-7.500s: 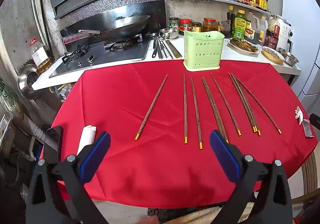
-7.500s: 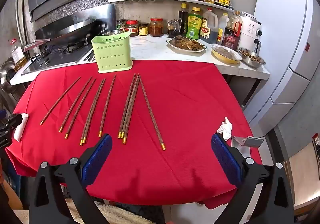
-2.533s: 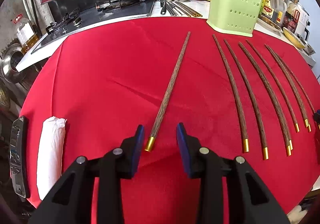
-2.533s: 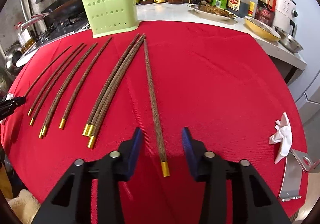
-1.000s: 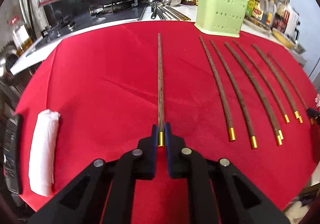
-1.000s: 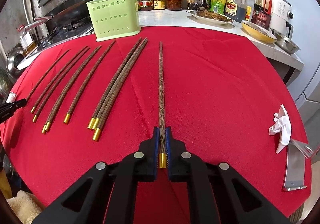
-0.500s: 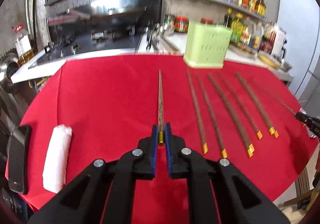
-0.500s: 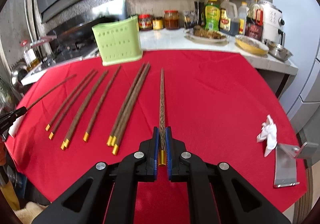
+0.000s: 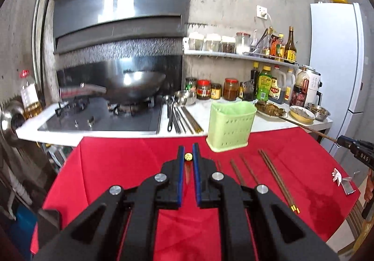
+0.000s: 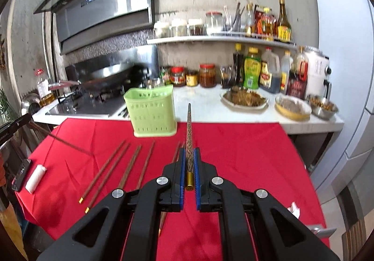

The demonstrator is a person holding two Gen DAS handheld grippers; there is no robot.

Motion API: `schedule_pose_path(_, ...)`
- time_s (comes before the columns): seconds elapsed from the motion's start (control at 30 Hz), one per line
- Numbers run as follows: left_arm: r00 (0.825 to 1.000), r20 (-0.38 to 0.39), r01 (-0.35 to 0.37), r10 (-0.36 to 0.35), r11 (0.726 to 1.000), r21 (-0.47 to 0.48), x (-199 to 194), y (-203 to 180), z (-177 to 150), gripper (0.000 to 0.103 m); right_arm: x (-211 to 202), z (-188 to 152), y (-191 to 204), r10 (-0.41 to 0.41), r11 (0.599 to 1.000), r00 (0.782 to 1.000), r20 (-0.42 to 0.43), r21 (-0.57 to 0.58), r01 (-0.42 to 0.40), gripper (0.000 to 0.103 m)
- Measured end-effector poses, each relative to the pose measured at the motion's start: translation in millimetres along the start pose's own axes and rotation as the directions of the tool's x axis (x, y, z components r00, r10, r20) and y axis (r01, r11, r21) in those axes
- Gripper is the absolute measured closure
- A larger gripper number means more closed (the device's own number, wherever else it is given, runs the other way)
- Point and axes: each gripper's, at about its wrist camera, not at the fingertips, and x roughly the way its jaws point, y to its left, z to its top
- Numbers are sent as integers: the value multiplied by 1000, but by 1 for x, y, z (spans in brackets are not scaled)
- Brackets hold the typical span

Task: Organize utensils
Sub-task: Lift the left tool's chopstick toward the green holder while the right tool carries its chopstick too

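Chopstick clamped in right gripper; left gripper likewise clamps one.

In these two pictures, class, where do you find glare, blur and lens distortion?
Left wrist view: glare on the wok and range hood; the fridge edge bows, with dark rounded corners. Right wrist view: the counter jars and shelf bottles are smeared by blur, while the tool stays sharp.

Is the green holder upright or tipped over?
Upright: the holder stands on its base at the red cloth's far edge, open top upward.
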Motion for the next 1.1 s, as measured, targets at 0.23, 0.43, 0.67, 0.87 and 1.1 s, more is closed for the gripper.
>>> schedule_pose_path(0.23, 997, 36, -70, 68, 995, 74, -9, -22, 12, 96, -1, -1, 6, -22, 999, 999, -24, -35, 21, 96)
schedule_pose_path(0.43, 997, 44, -70, 66, 994, 89, -10, -28, 11, 96, 12, -23, 6, -24, 999, 994, -103, -28, 21, 96)
schedule_pose_path(0.67, 996, 51, -76, 71, 992, 96, -13, -32, 7, 96, 29, -55, 0, -34, 999, 977, -210, -8, 33, 96)
schedule_pose_path(0.87, 995, 59, -83, 77, 989, 119, -17, -39, 2, 96, 35, -67, -2, -42, 999, 964, -263, 1, 44, 96)
schedule_pose_path(1.1, 995, 62, -90, 82, 987, 132, -19, -43, -1, 96, 40, -79, -2, -49, 999, 947, -318, -9, 48, 96)
